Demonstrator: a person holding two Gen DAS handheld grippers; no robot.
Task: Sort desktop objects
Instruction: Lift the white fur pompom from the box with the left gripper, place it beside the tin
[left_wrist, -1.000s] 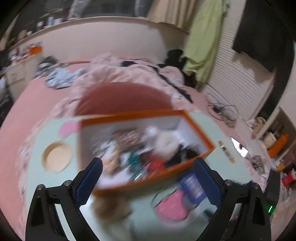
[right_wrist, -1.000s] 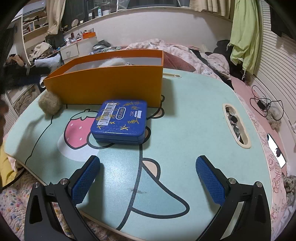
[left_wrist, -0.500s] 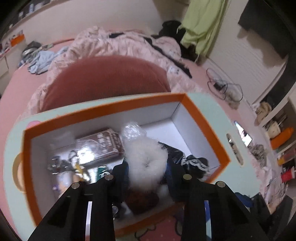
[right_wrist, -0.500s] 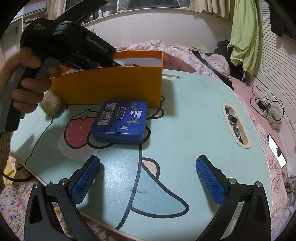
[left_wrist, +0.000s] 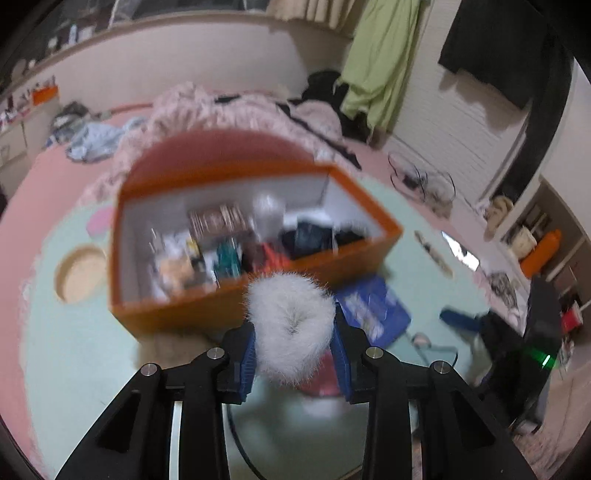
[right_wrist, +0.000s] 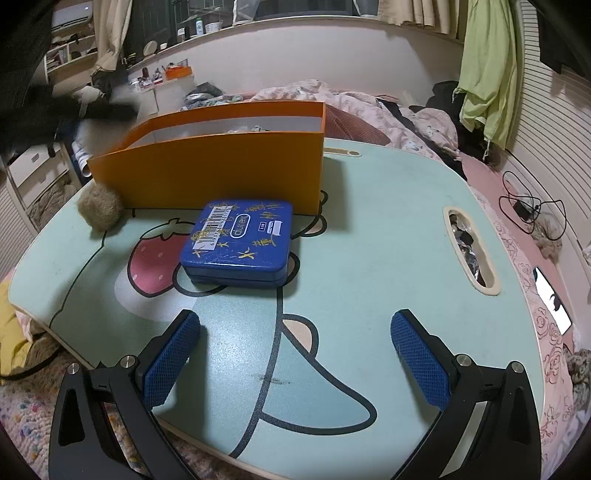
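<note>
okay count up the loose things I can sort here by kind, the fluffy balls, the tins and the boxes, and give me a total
Fluffy pompoms: 2, a white pompom clamped in the left tongs and a tan pompom on the table beside the box.
Tins: 1, the blue tin.
Boxes: 1, the orange box.
Total: 4.

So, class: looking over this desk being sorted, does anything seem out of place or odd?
Yes. A beige fluffy ball and a blue tin lie loose on the table outside the orange box, and the left gripper holds a white fluffy ball above it.
</note>
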